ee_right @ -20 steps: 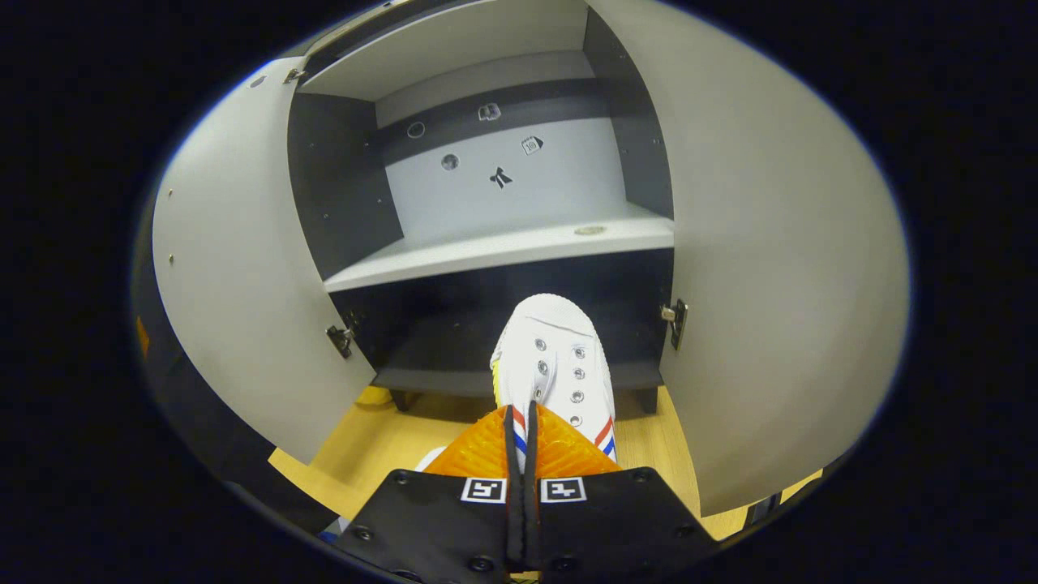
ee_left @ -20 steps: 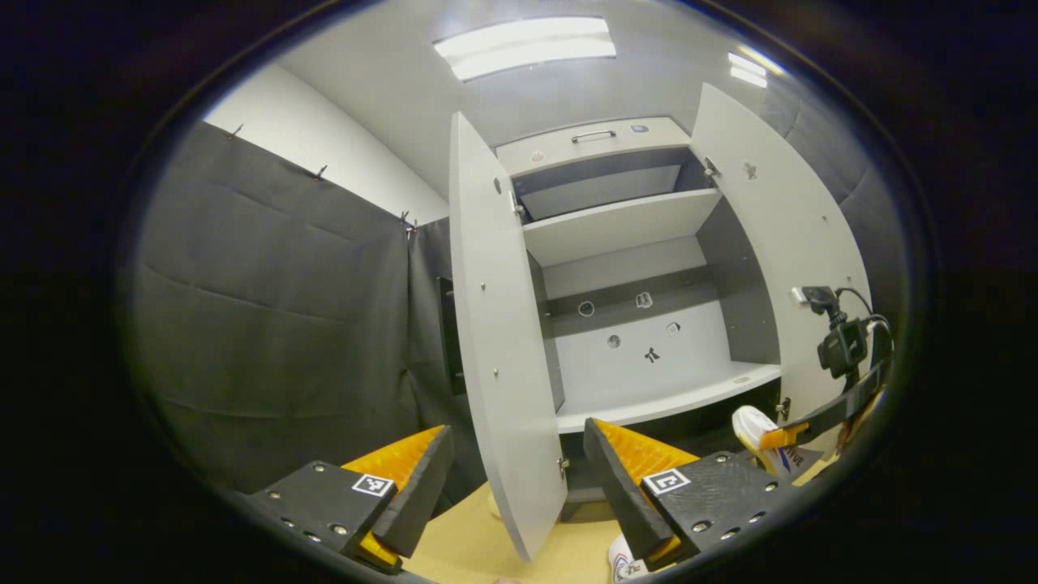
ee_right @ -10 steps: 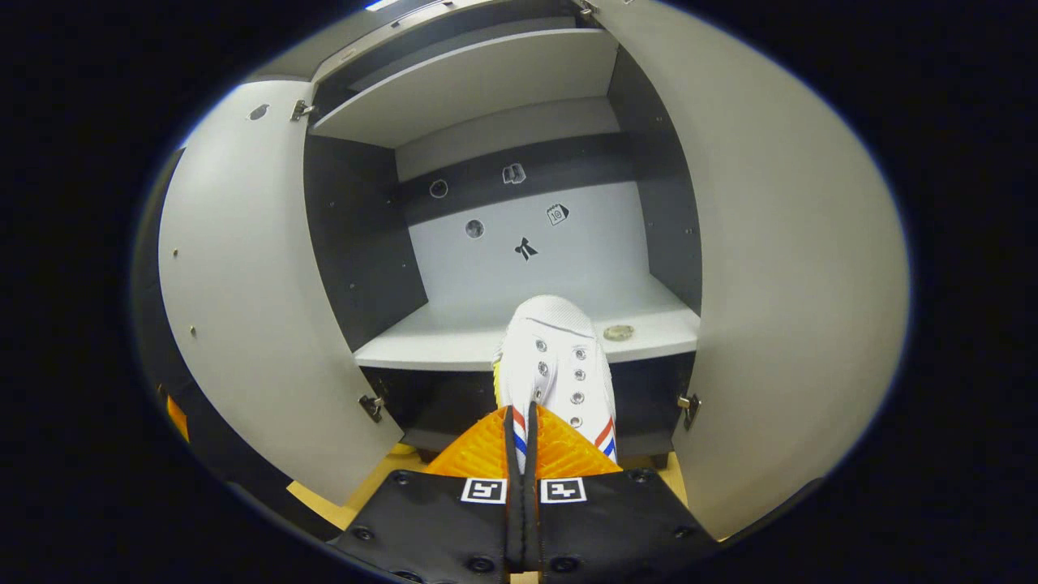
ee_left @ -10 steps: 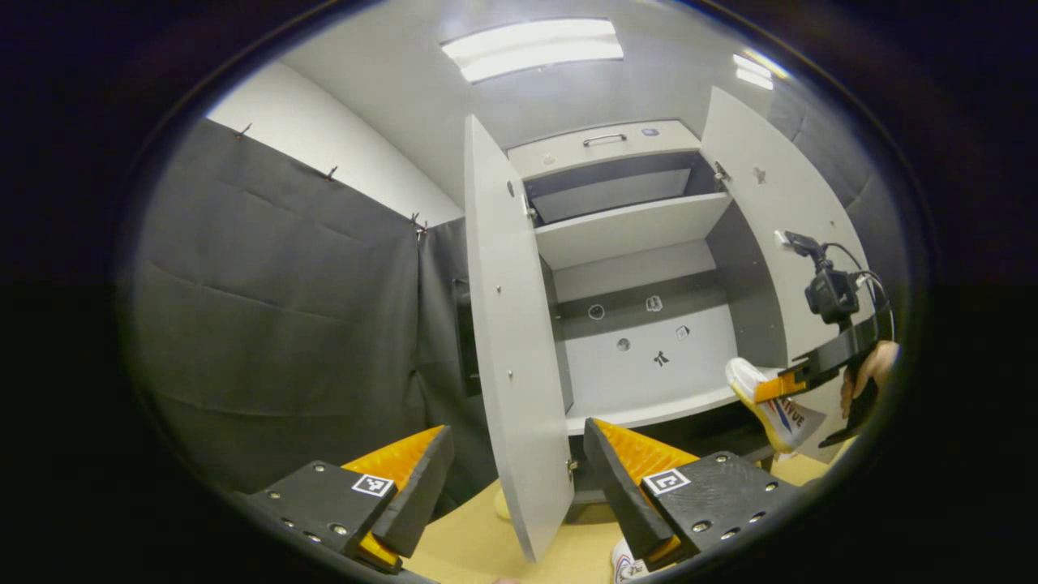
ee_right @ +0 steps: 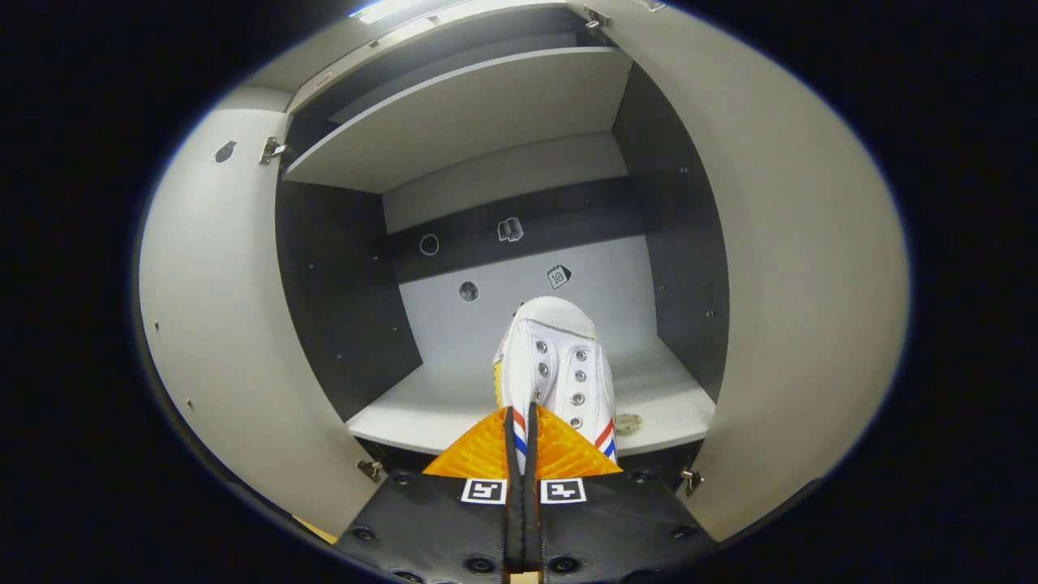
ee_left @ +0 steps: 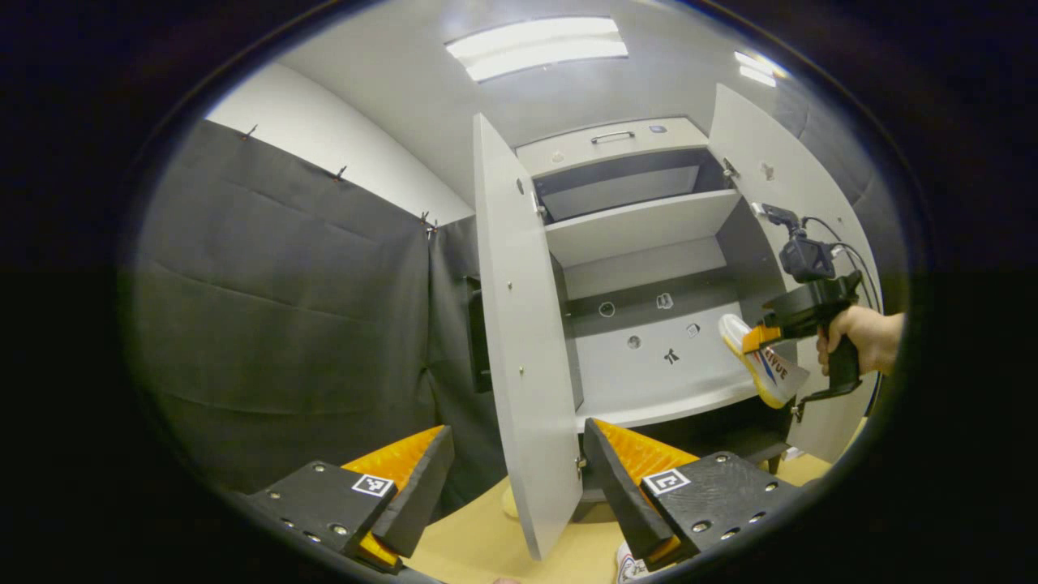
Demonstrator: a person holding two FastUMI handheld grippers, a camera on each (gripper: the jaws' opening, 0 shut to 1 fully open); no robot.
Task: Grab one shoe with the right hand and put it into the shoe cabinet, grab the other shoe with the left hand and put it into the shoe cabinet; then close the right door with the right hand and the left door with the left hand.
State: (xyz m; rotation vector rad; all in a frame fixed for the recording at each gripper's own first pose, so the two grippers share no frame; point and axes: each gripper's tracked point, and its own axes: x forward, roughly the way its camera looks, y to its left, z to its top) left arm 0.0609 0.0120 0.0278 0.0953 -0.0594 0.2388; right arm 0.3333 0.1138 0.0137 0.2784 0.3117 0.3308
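Note:
My right gripper [ee_right: 523,426] is shut on the heel of a white shoe [ee_right: 555,369] with red and blue stripes. The shoe points into the open shoe cabinet [ee_right: 486,122], held in the air above its middle shelf [ee_right: 422,414]. In the left gripper view that same shoe [ee_left: 758,365] hangs toe-up in the right gripper [ee_left: 758,337], held by a hand [ee_left: 864,337] in front of the shelf. My left gripper [ee_left: 519,462] is open and low, with the left door [ee_left: 523,341] standing edge-on between its fingers. A bit of the other shoe [ee_left: 628,564] shows on the floor.
Both cabinet doors stand wide open: the left door [ee_right: 207,324] and the right door [ee_right: 799,268]. The right door [ee_left: 791,178] is behind the hand. A small round disc [ee_right: 626,422] lies on the middle shelf. Wooden floor [ee_left: 486,543] lies below; grey cloth wall [ee_left: 276,324] at left.
The right gripper has lifted the white shoe from near the floor up to the middle shelf's height and towards the cabinet. The left gripper has barely moved.

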